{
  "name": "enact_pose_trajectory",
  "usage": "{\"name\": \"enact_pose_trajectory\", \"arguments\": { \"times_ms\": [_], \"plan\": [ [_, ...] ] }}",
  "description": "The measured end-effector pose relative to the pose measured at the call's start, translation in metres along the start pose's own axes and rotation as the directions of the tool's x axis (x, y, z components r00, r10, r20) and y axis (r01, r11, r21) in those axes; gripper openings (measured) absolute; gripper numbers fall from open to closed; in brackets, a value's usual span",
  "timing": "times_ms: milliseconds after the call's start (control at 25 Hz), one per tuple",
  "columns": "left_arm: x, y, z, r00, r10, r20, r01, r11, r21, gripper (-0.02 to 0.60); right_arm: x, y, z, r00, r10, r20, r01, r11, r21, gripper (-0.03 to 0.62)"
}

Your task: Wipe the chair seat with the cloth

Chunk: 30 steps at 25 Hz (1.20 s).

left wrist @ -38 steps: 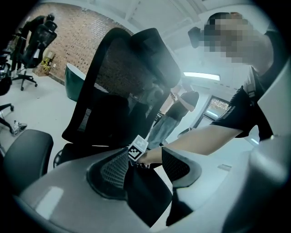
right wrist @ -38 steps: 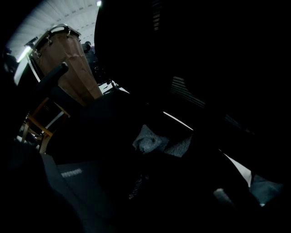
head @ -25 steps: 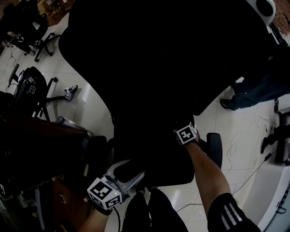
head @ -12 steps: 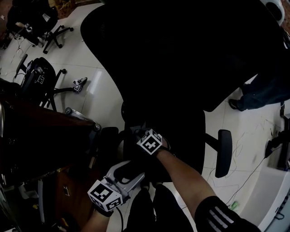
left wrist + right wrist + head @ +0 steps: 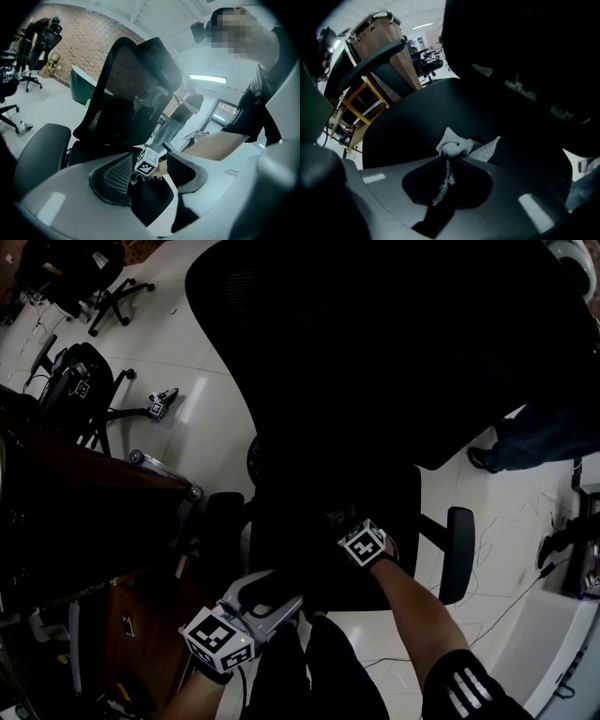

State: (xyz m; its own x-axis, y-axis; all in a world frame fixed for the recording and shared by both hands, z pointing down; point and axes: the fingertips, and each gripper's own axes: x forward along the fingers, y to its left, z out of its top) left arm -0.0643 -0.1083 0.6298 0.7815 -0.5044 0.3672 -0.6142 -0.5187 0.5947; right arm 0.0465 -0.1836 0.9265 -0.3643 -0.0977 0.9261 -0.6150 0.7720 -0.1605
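The black office chair fills the head view, its seat point(image 5: 300, 531) below the tall backrest. My right gripper point(image 5: 339, 521) is over the seat's middle, shut on a grey cloth point(image 5: 459, 147) that is bunched at the jaw tips and rests on the seat point(image 5: 412, 117). My left gripper point(image 5: 281, 592) hovers at the seat's front edge, open, with nothing between its jaws. In the left gripper view, the left gripper point(image 5: 149, 171) points at the right gripper's marker cube point(image 5: 146, 161) and the backrest point(image 5: 126, 98).
The chair's armrests point(image 5: 457, 554) point(image 5: 220, 540) flank the seat. A dark wooden table point(image 5: 84, 521) stands to the left. Other chairs point(image 5: 75, 390) and a spare gripper point(image 5: 161, 404) sit on the white floor. A person's legs point(image 5: 544, 437) stand at the right. Cables point(image 5: 506, 531) lie on the floor.
My right gripper with the cloth swept left across the seat, then came back right toward its middle. The left gripper has stayed at the front edge.
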Motion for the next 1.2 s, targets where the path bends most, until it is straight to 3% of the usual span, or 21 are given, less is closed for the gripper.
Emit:
{"name": "enact_pose_trajectory", "arguments": {
  "times_ms": [200, 400, 520, 640, 840, 1000, 1200],
  "plan": [
    [0.009, -0.006, 0.0, 0.999, -0.038, -0.015, 0.038, 0.999, 0.007, 0.253, -0.03, -0.048, -0.048, 0.995, -0.088, -0.057, 0.089, 0.996, 0.03, 0.04],
    [0.01, -0.006, -0.002, 0.998, -0.05, -0.036, 0.05, 0.999, 0.019, 0.253, -0.041, -0.06, -0.052, 0.99, -0.123, -0.066, 0.127, 0.99, 0.056, 0.04],
    [0.006, -0.002, -0.006, 0.998, -0.047, -0.04, 0.048, 0.999, 0.023, 0.253, -0.05, -0.034, -0.012, 0.995, -0.092, 0.042, 0.09, 0.995, 0.042, 0.04],
    [-0.002, 0.002, -0.008, 0.999, -0.025, -0.046, 0.026, 0.999, 0.022, 0.253, -0.041, 0.024, 0.038, 0.991, 0.009, 0.137, -0.007, 1.0, -0.014, 0.04],
    [-0.017, 0.009, -0.016, 0.999, 0.0, -0.053, 0.001, 1.0, 0.024, 0.253, -0.007, 0.124, 0.096, 0.97, 0.165, 0.179, -0.153, 0.985, -0.08, 0.04],
    [-0.025, 0.013, -0.02, 0.998, 0.017, -0.063, -0.016, 1.0, 0.022, 0.254, 0.022, 0.158, 0.085, 0.974, 0.199, 0.109, -0.187, 0.976, -0.107, 0.04],
    [-0.029, 0.015, -0.034, 0.998, 0.008, -0.063, -0.008, 1.0, 0.011, 0.253, 0.022, 0.137, 0.031, 0.986, 0.157, 0.048, -0.152, 0.984, -0.096, 0.04]
  ]
}}
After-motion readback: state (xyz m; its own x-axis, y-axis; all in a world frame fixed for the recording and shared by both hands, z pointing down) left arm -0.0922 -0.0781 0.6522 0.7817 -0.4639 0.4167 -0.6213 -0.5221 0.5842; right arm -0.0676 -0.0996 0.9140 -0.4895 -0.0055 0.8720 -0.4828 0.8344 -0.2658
